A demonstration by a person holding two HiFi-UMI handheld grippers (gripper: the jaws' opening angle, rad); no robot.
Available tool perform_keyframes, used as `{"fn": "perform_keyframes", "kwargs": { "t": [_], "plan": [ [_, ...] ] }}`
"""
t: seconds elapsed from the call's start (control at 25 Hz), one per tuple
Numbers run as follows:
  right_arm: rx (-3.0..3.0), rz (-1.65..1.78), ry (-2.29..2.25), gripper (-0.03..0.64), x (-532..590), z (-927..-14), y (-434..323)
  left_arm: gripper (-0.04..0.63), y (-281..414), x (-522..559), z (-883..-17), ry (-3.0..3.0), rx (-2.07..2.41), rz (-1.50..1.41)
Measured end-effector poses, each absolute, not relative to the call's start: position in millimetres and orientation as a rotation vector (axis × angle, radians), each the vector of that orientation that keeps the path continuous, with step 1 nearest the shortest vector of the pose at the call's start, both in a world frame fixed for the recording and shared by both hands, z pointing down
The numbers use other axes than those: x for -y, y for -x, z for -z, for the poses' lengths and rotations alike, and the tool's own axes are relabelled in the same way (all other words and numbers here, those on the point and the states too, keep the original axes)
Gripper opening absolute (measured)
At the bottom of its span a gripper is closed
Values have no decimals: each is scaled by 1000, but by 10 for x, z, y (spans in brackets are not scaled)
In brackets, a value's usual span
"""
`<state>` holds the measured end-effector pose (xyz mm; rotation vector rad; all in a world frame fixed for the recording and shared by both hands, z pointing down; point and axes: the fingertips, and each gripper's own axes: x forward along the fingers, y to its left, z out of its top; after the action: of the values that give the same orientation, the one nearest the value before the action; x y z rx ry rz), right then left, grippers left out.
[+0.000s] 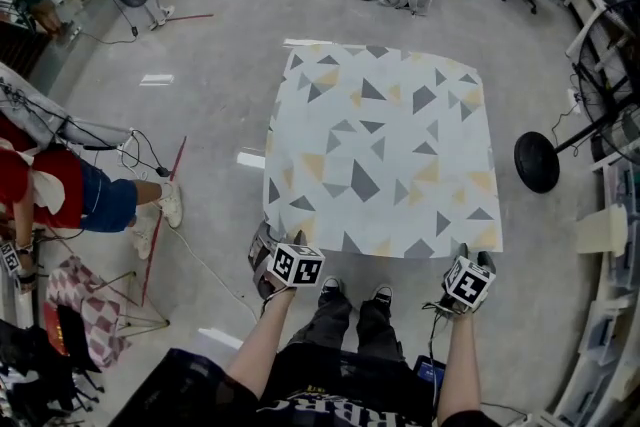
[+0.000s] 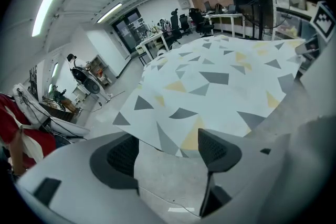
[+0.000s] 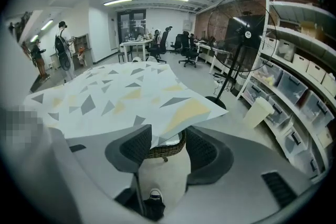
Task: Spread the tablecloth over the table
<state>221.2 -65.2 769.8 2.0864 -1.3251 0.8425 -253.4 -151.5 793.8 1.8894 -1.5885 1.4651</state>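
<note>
The tablecloth (image 1: 380, 150) lies spread flat; left tongs (image 1: 266, 243) at its seven o'clock and right tongs (image 1: 474, 260) at five gape wide, gripping nothing.

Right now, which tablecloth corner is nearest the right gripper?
The near right corner, right at the open right gripper; the near left corner sits by the left gripper instead.

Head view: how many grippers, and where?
2. The left gripper is at the near-left corner of the tablecloth, the right gripper at its near-right corner. Both are open. None seems hidden.
</note>
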Motion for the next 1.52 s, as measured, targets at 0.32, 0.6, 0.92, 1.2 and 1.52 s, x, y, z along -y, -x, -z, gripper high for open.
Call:
{"fn": "perform_keyframes", "kwargs": {
  "t": [0.32,0.6,0.92,1.2,1.52],
  "plan": [
    [1414,-893,-2161,215,536,-7424,-2051,348,2495,1382,-7626,-1944,1607,-1399],
    [1573,-852,-2109,199,736,-7146,-1617,347,2337,1349,-7472,-2039,1539,-1336],
    [1699,-859,-2056,170,876,-6919,-1143,347,2045,1327,-7320,-2168,1365,-1208],
    [1861,-844,-2003,160,964,-6468,-645,345,1764,1241,-7012,-2362,1138,-1117],
    [2015,-777,-1912,124,1045,-6067,-153,288,1517,1117,-6598,-2526,972,-974]
  ]
}}
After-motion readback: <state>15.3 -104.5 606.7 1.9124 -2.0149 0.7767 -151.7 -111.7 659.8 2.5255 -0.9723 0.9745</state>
